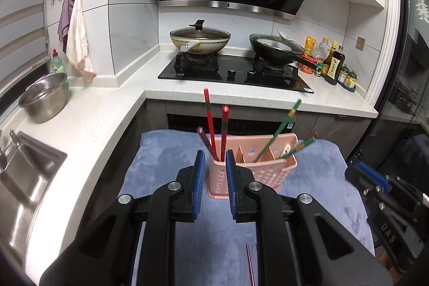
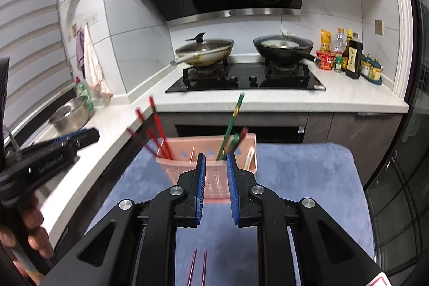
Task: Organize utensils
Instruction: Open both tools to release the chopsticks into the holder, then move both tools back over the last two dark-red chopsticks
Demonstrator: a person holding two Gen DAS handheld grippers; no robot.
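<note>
While three red chopsticks (image 1: 211, 125) share one compartment, two green chopsticks (image 1: 281, 127) share another.

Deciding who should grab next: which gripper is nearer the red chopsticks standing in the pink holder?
Left. The left gripper sits just in front of the red chopsticks; the right gripper faces the green chopsticks at the holder's other end.

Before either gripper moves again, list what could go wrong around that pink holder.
1. The red chopsticks and green chopsticks lean well above the pink holder; a passing gripper could snag them and tip it.
2. Two pink chopsticks lie on the blue cloth under the right gripper, partly hidden and easily knocked off.
3. The left gripper hangs empty close to the holder and may bump it.
</note>
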